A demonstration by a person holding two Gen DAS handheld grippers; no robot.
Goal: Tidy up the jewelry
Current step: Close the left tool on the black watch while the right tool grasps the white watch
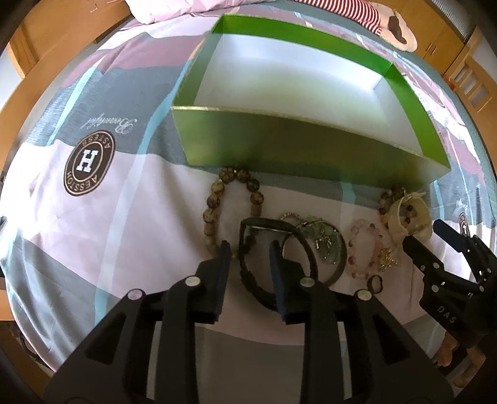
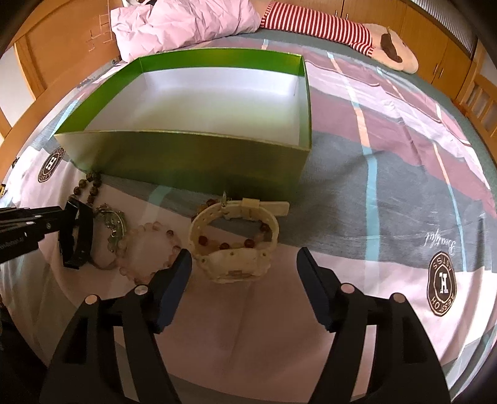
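Observation:
An open green box (image 1: 279, 146) with a white inside stands on the bedspread; it also shows in the right wrist view (image 2: 186, 158). Jewelry lies in a row before it. My left gripper (image 1: 248, 251) has its jaws narrowly apart around the strap of a black watch (image 1: 248, 273), which also shows in the right wrist view (image 2: 77, 242). Nearby lie a brown bead bracelet (image 1: 214, 202), a green pendant (image 1: 326, 242) and a pink bead bracelet (image 1: 363, 248). My right gripper (image 2: 245, 264) is open just before a cream watch (image 2: 236, 245) that rings a bead bracelet.
A pink pillow (image 2: 186, 21) and a striped plush toy (image 2: 341, 28) lie at the bed's far end. Wooden bed frame and cabinets (image 2: 435, 25) surround the bed. The patterned bedspread (image 2: 403, 155) stretches right of the box.

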